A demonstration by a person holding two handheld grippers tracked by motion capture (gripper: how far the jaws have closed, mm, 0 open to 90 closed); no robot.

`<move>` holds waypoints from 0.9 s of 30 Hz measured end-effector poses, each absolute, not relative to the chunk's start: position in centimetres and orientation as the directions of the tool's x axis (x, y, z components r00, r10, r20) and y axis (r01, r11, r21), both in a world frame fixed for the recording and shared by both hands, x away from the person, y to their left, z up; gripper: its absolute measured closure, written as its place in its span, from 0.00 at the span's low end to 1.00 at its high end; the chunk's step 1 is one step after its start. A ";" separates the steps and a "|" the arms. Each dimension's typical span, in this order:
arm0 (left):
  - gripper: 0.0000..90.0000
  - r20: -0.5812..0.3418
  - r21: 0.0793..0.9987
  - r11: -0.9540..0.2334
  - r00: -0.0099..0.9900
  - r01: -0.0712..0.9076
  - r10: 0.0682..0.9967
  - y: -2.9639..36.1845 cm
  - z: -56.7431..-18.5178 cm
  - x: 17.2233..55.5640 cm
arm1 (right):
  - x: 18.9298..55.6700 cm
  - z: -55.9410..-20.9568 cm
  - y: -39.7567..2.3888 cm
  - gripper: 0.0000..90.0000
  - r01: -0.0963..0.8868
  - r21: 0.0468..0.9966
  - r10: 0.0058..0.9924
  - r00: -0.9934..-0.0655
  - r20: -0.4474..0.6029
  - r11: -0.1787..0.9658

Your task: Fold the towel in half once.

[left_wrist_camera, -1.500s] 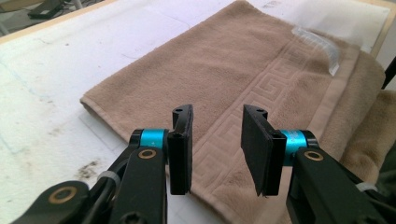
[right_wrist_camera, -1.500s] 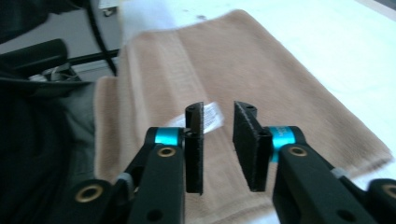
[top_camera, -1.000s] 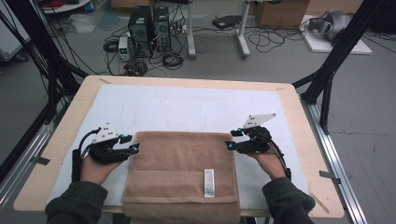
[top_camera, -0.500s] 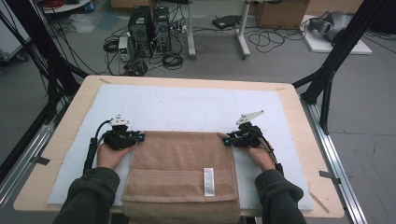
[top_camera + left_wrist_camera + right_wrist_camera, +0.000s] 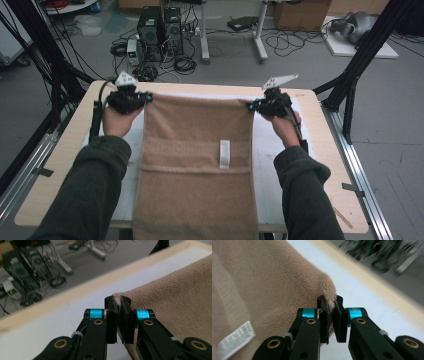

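Note:
A tan towel with a white label hangs stretched between both hands, its top edge raised near the table's far side. My left gripper is shut on the towel's upper left corner; in the left gripper view its jaws have just closed and pinch the towel's corner. My right gripper is shut on the upper right corner; in the right gripper view its jaws have just closed on the towel's folded tip, with the label at lower left.
A white mat covers the wooden table. Computer towers and cables lie on the floor beyond the far edge. Black frame legs stand at the right and left sides.
Both grippers closed on the towel's near corners, then rose and moved away toward the table's far side, unfolding the towel into a long stretched sheet.

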State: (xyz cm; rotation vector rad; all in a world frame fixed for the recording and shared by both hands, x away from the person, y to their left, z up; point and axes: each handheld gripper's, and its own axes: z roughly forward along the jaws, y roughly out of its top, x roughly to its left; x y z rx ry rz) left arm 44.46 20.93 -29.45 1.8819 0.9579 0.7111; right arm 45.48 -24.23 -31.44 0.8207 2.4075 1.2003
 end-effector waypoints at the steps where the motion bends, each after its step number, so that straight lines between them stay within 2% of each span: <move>1: 0.94 0.108 0.893 -0.319 0.538 0.317 0.836 20.8 -28.2 45.0 | 46.0 -29.9 -24.4 0.95 0.337 0.814 0.633 -0.773 -0.048 0.473; 4: 0.92 0.135 0.907 -0.322 0.536 0.272 0.833 20.4 -26.2 46.0 | 47.1 -27.1 -24.6 0.94 0.319 0.822 0.652 -0.754 -0.081 0.472; 6: 0.78 0.130 0.907 -0.310 0.510 0.286 0.850 20.5 -26.4 46.3 | 47.7 -26.7 -24.6 0.85 0.331 0.823 0.667 -0.741 -0.077 0.463; 7: 0.69 0.099 0.908 -0.289 0.513 0.304 0.852 20.7 -26.8 46.4 | 47.9 -27.0 -24.6 0.73 0.335 0.823 0.678 -0.730 -0.081 0.459; 8: 0.64 0.087 0.901 -0.290 0.520 0.323 0.850 21.1 -27.5 46.3 | 48.1 -27.4 -24.7 0.66 0.359 0.821 0.691 -0.720 -0.058 0.443; 9: 0.62 0.084 0.899 -0.291 0.522 0.328 0.849 21.3 -28.1 46.1 | 48.4 -28.2 -24.9 0.62 0.397 0.813 0.687 -0.726 -0.006 0.426; 13: 0.58 0.034 0.889 -0.270 0.533 0.371 0.845 22.6 -31.4 44.7 | 47.5 -31.1 -25.3 0.54 0.435 0.800 0.694 -0.719 0.032 0.413; 17: 0.55 -0.010 0.879 -0.255 0.549 0.404 0.836 23.4 -34.1 42.8 | 45.9 -34.0 -25.8 0.49 0.479 0.771 0.689 -0.721 0.072 0.421; 22: 0.53 -0.013 0.860 -0.290 0.587 0.420 0.810 23.3 -36.9 40.3 | 43.8 -36.1 -25.5 0.48 0.485 0.742 0.661 -0.747 0.075 0.463; 27: 0.56 -0.049 0.856 -0.286 0.618 0.431 0.785 22.9 -39.5 37.9 | 41.8 -38.1 -25.0 0.54 0.463 0.752 0.623 -0.777 0.091 0.469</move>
